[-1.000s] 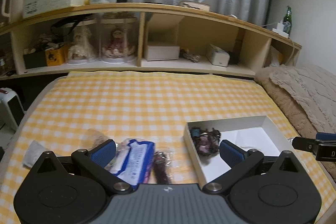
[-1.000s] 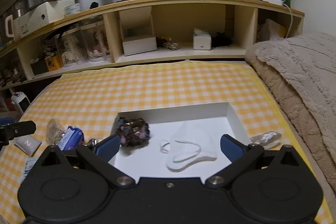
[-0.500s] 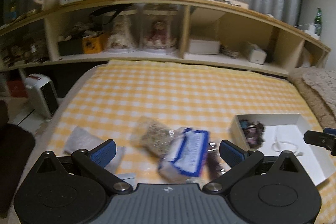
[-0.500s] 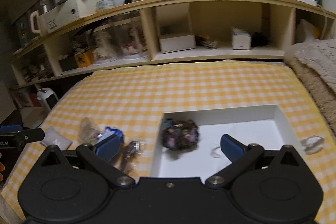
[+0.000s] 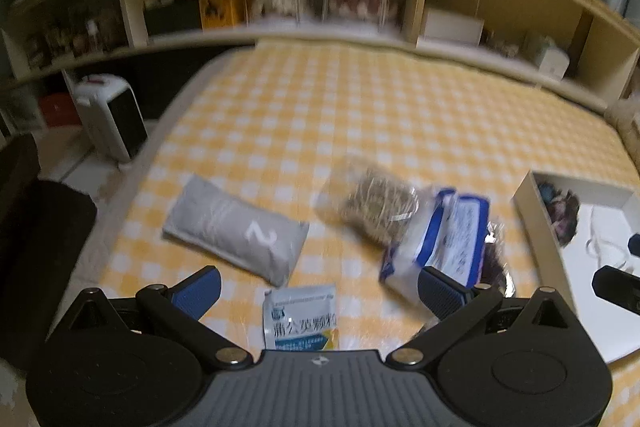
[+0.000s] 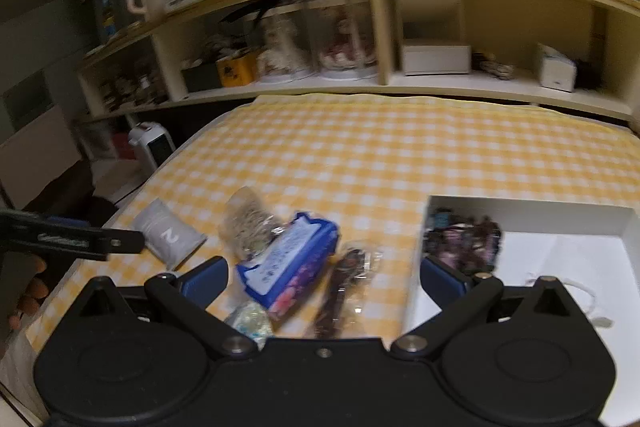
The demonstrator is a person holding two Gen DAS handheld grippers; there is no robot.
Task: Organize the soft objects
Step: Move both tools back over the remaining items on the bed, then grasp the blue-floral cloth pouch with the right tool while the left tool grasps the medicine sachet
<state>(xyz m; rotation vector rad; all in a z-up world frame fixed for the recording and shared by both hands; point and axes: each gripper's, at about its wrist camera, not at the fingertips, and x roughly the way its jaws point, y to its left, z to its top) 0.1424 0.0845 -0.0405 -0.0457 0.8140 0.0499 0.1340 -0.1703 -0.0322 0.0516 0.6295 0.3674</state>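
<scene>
On the yellow checked cloth lie a grey pouch marked 2 (image 5: 236,233) (image 6: 168,233), a clear bag of dried bits (image 5: 372,207) (image 6: 248,219), a blue-and-white packet (image 5: 444,237) (image 6: 290,259), a dark wrapped item (image 6: 344,291) and a white sachet with print (image 5: 300,319). A white box (image 6: 532,215) (image 5: 532,219) at the right holds a dark scrunchie (image 6: 462,241) (image 5: 558,209) and a white mask (image 6: 568,291). My left gripper (image 5: 316,287) is open above the sachet, holding nothing. My right gripper (image 6: 324,273) is open over the blue packet and dark item.
A wooden shelf (image 6: 400,83) with boxes and doll cases runs along the far side. A white heater (image 5: 110,115) (image 6: 154,143) stands on the floor at the left. A hand (image 6: 24,291) holds the left gripper at the cloth's left edge.
Both grippers have swung left, away from the white box and toward the loose packets. The grey pouch and the sachet have come into the left wrist view.
</scene>
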